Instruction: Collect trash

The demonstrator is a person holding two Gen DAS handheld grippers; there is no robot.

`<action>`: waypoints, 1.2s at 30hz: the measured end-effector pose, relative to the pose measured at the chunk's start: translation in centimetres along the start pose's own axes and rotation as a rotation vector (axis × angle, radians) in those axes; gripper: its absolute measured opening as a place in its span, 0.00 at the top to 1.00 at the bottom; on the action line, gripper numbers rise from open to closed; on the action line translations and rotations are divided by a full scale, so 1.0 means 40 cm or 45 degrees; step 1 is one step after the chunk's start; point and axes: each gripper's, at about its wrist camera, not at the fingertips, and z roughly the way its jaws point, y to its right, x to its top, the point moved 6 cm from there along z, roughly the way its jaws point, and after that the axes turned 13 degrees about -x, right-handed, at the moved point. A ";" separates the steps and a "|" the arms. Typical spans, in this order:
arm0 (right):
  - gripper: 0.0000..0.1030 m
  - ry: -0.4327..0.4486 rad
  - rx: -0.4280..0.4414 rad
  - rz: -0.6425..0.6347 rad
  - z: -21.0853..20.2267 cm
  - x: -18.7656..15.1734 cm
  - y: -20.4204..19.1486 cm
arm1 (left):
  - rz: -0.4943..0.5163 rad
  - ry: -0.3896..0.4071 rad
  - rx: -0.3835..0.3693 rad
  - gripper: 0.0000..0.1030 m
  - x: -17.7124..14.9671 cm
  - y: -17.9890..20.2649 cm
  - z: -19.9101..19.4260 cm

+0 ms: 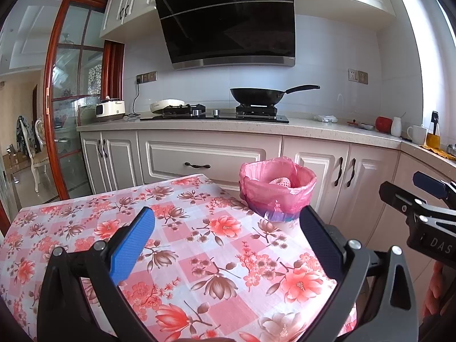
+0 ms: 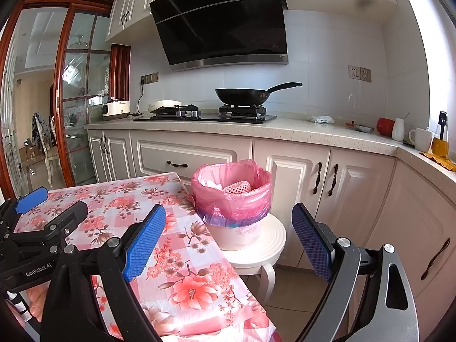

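Note:
A small white trash bin with a pink bag liner (image 2: 232, 199) stands on a white round stool (image 2: 265, 252) beside the table's far right corner. Pink foam netting and white scraps (image 2: 236, 187) lie inside it. The bin also shows in the left wrist view (image 1: 278, 191). My left gripper (image 1: 228, 228) is open and empty above the floral tablecloth (image 1: 182, 245). My right gripper (image 2: 229, 228) is open and empty, over the table's right edge in front of the bin. The left gripper shows at the left of the right wrist view (image 2: 42, 216).
Cream kitchen cabinets (image 2: 185, 156) and a counter run behind, with a gas hob, a black wok (image 2: 245, 94), a rice cooker (image 2: 115, 109) and cups (image 2: 420, 139). A glass sliding door (image 2: 82, 99) stands left. Tiled floor (image 2: 293, 293) lies right of the table.

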 end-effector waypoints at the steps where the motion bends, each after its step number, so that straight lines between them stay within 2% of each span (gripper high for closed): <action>1: 0.18 0.003 -0.001 0.000 0.001 -0.001 0.000 | 0.003 0.003 0.004 0.05 -0.001 0.001 0.000; 36: 0.18 0.036 -0.012 -0.032 0.000 -0.033 -0.025 | -0.006 0.027 0.020 0.05 -0.039 -0.014 0.010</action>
